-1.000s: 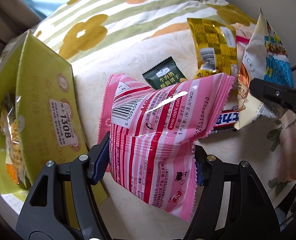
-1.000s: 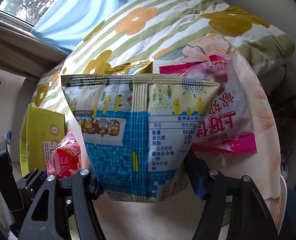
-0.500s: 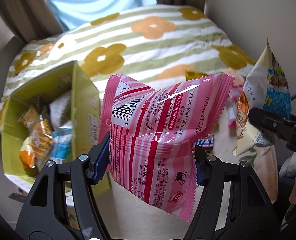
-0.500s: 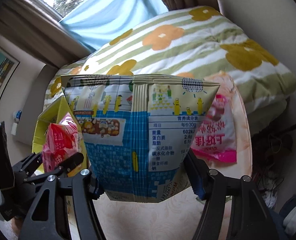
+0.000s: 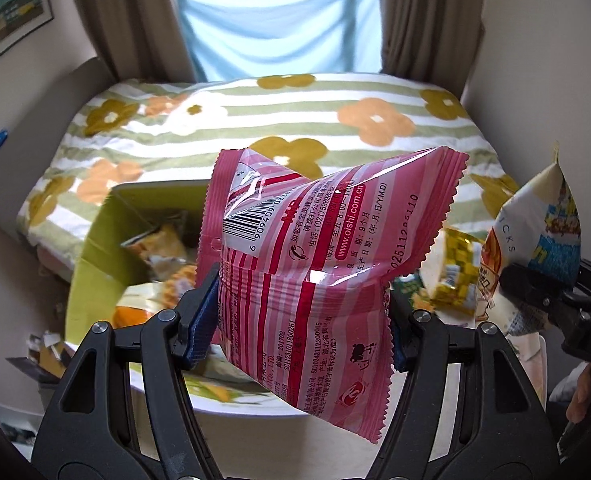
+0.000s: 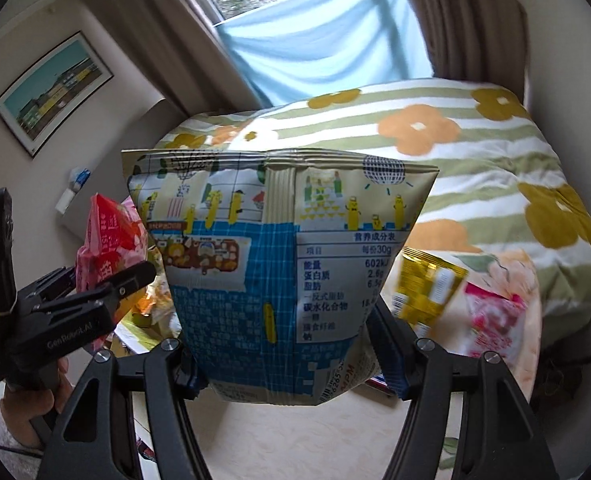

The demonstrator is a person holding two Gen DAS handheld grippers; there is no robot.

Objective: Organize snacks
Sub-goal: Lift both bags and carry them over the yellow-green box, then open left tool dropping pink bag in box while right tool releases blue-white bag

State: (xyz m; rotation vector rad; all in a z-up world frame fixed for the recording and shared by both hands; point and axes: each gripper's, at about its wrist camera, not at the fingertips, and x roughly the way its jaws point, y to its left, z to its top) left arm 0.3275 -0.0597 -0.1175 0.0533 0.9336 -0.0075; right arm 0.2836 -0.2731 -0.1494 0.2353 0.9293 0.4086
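A bed with a striped floral quilt (image 5: 375, 128) fills the room below a curtained window. An open yellow-green box (image 5: 95, 248) of snacks sits at its near edge. The left gripper (image 5: 301, 316) pinches a pink striped snack bag (image 5: 315, 264) above the box. The right gripper (image 6: 291, 360) clamps a blue and cream snack bag (image 6: 279, 264) aloft. A gold packet (image 6: 427, 284) lies beyond it.

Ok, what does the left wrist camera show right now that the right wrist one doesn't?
Left wrist only: the barcode back of the pink striped bag and the open green box, with packets inside. Right wrist only: the blue and cream bag's nutrition panel, a pink packet lying on the bed, and a framed picture. Both: each gripper clamped on its bag, the gold packet, the flowered quilt.
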